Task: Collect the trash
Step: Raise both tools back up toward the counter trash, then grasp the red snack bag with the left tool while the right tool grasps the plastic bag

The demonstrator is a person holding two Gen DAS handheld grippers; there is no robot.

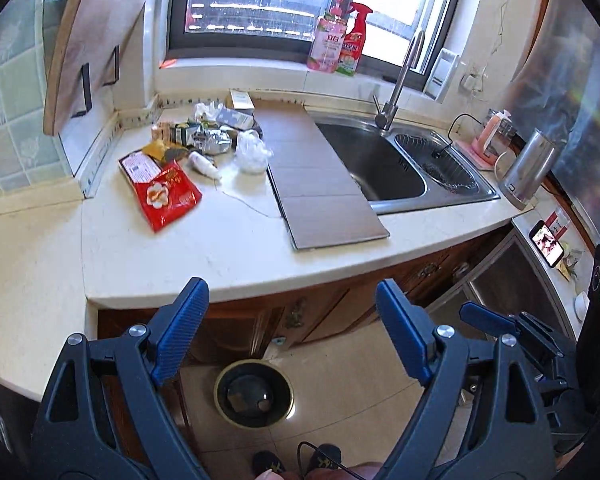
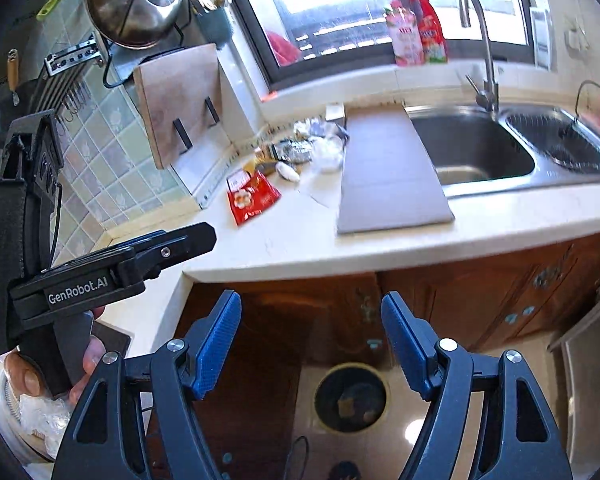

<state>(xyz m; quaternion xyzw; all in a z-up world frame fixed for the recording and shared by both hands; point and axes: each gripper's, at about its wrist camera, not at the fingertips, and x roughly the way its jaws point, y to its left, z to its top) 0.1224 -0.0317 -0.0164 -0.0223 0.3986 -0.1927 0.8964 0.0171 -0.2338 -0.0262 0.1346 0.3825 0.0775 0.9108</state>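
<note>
Bin [image 1: 254, 394] on the floor at 6 o'clock in the left wrist view, just in front of the cabinet doors [image 1: 324, 312]. Round, dark inside, pale rim. A few dark scraps at the bottom, can't tell what they are. Same bin in the right wrist view [image 2: 351, 398], also about 6 o'clock, between the fingers.

Sink [image 1: 374, 160] at 2 o'clock on the counter [image 1: 228, 256]: main basin shows nothing I can make out in it, the small side basin [image 1: 436, 160] has a dark wire strainer. A grey board [image 1: 320, 184] lies across the sink's left edge, long axis running from the window wall toward the counter front.

Trash pile [image 1: 204, 136] at 11 o'clock on the counter, back corner, left of the board:
- red snack bag [image 1: 160, 190], flat, nearest the counter front, long axis running 10 to 4 o'clock
- small white bottle [image 1: 206, 165] on its side, narrow end toward 4 o'clock
- crumpled clear plastic bag [image 1: 252, 150] touching the board's left edge
- foil and wrappers behind those, not separable

Left gripper [image 1: 292, 316]: jaws wide apart, nothing between them, hanging over the cabinet front below the counter edge.
Right gripper [image 2: 311, 332]: jaws also spread wide, empty, above the bin.
Left gripper body is visible at 9 o'clock in the right wrist view, with a hand [image 2: 28, 376] on its grip.
</note>
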